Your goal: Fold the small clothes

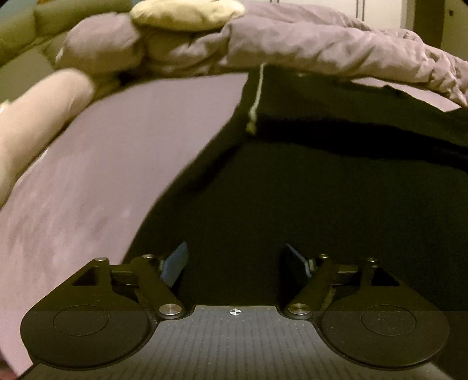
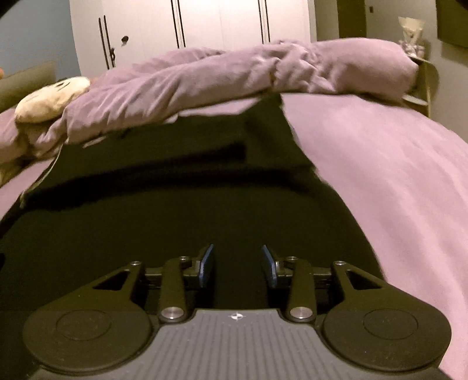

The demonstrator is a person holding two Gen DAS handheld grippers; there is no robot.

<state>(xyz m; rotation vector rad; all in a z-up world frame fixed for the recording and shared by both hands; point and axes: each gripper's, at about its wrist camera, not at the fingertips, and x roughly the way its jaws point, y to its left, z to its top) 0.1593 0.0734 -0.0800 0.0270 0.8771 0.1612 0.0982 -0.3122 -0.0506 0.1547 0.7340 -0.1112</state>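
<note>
1. Garment position: one black, soft knit garment (image 1: 321,190) lies flat on the mauve bedsheet (image 1: 102,175), spreading ahead of and under both tongs. Its far edge touches the rumpled mauve duvet (image 1: 321,38).
2. I see a fold ridge running crosswise in both views, so I judge the long axis to lie left to right, across my line of approach.
3. Left gripper (image 1: 234,260): jaws wide, nothing between the blue pads, black cloth directly below. The garment's left edge with its pale drawstring (image 1: 256,99) sits ahead, slightly right.
4. Right gripper (image 2: 237,263): jaws narrower but parted, empty. The garment's right edge runs ahead and right.
5. Each hand is nearer its own side edge.
6. Count: one garment, one drawstring, one duvet, one cream plush toy (image 1: 187,14), two grippers.
</note>
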